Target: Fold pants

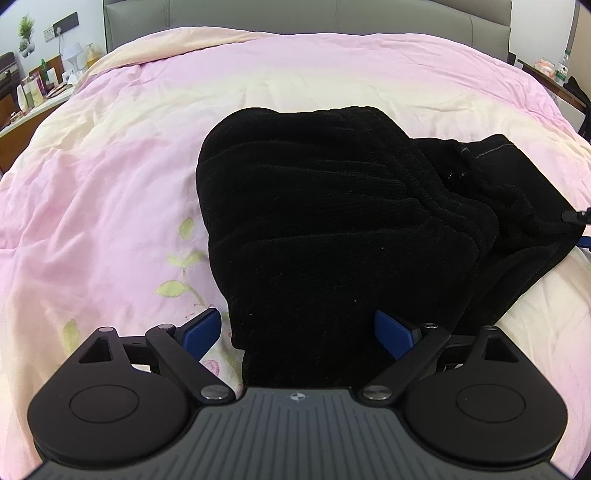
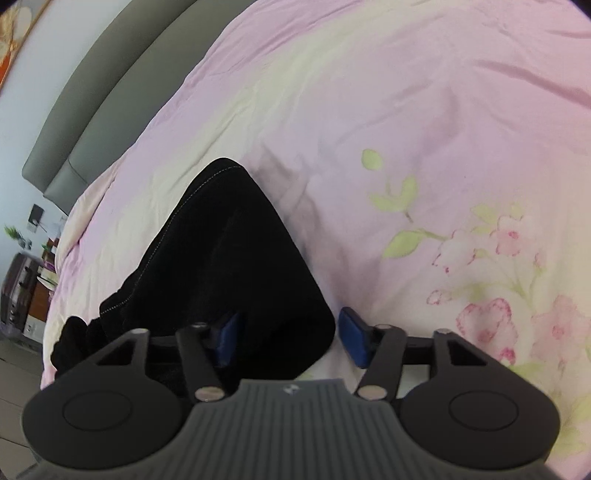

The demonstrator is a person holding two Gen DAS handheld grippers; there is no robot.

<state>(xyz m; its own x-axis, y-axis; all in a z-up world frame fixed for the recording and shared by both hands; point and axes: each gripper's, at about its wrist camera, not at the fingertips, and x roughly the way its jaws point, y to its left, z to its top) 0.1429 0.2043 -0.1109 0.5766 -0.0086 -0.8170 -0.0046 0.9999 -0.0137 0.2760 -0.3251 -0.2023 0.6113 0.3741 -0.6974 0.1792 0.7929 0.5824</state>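
Observation:
Black pants lie bunched on a pink floral bed cover. In the left wrist view my left gripper is open, its blue pads either side of the near end of the pants. In the right wrist view a corner of the pants lies between the blue pads of my right gripper, which is open. The right gripper's tip shows at the far right edge of the left wrist view, by the pants' other end.
A grey padded headboard stands at the far end of the bed. A bedside shelf with bottles and a plant is at the left. Another side table with bottles is at the right.

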